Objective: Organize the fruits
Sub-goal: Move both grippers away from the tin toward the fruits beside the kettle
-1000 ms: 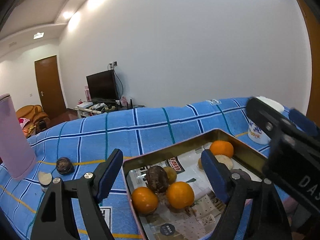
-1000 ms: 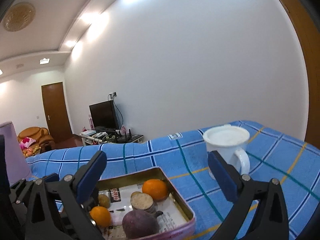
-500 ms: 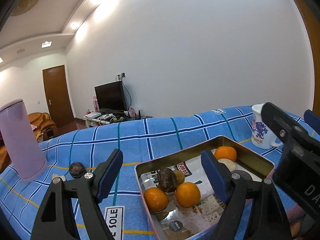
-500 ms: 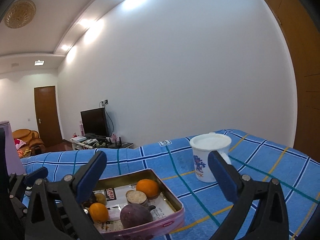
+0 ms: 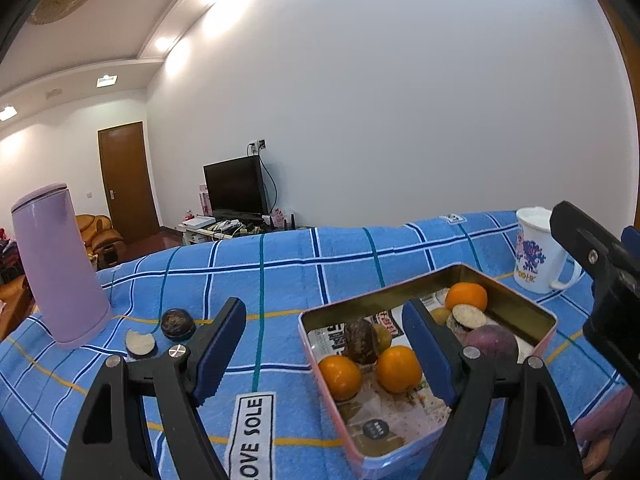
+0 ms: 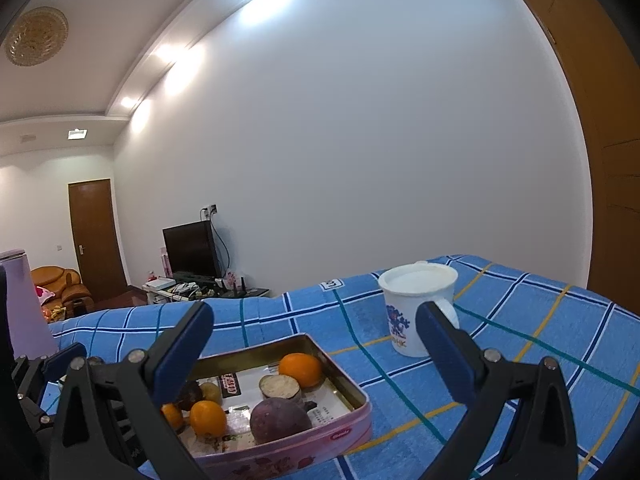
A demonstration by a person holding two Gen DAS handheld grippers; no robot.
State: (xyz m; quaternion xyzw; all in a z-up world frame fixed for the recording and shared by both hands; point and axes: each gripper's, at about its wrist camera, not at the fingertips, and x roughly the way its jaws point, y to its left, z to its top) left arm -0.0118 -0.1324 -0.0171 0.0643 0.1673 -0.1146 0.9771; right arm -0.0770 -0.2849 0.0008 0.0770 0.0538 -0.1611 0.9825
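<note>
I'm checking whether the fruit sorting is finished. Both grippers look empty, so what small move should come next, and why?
Probably swing the left gripper left toward the dark round fruit on the blue cloth. It and a cut piece lie outside the tin beside the purple bottle, while the other fruits are already in the tin. The gripper is open and empty.

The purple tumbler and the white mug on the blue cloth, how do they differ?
The purple tumbler is tall, plain and has no visible handle; the white mug is short, has a handle and carries a blue cartoon print. The tumbler stands at the left of the fruit tin, beside two loose fruit pieces; the mug stands at the tin's right. Both stand upright on the blue checked cloth.
</note>
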